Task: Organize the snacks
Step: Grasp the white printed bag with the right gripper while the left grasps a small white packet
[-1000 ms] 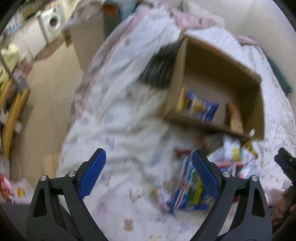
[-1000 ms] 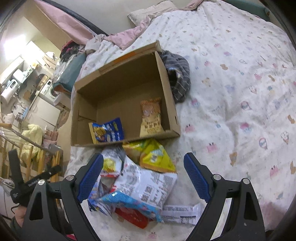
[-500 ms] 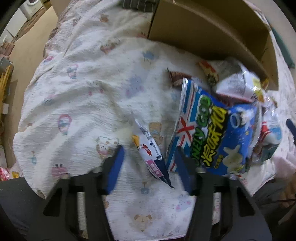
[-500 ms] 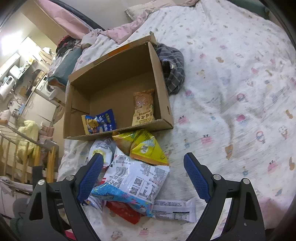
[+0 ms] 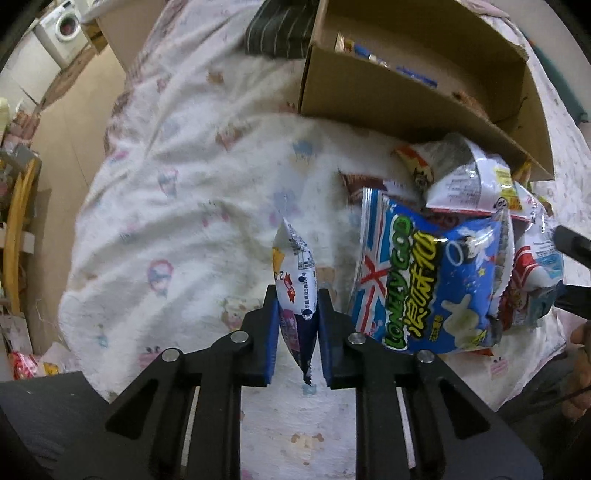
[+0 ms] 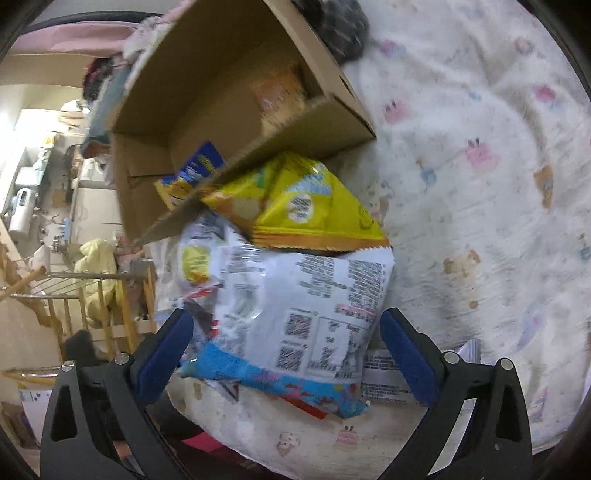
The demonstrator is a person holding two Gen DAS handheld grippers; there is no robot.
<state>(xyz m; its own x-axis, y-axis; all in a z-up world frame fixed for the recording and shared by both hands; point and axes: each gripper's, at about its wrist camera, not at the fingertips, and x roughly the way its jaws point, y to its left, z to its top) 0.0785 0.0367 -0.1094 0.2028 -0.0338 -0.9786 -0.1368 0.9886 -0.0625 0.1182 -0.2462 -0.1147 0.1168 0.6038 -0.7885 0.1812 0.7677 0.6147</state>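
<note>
My left gripper (image 5: 297,295) is shut on a small white snack packet (image 5: 295,258), pinched upright just above the patterned bedspread (image 5: 192,184). To its right lies a pile of snacks topped by a blue bag with green lettering (image 5: 424,280). Behind the pile, a cardboard box (image 5: 388,96) holds a few packets. In the right wrist view my right gripper (image 6: 286,321) is opening wide. It straddles a large white-and-blue bag (image 6: 303,295), and the pads do not touch it. A yellow bag (image 6: 306,206) leans against the cardboard box (image 6: 229,96).
A dark striped cloth (image 5: 280,29) lies beside the box's far corner. The bed's edge drops to the floor at left, where a washing machine (image 5: 62,33) stands. A wooden rack (image 6: 92,295) stands beside the bed. A flat white wrapper (image 6: 384,380) lies under the big bag.
My left gripper came down from wide open and closed on the small white packet. My right gripper dropped toward the snack pile, rolled, and spread its jaws wider.
</note>
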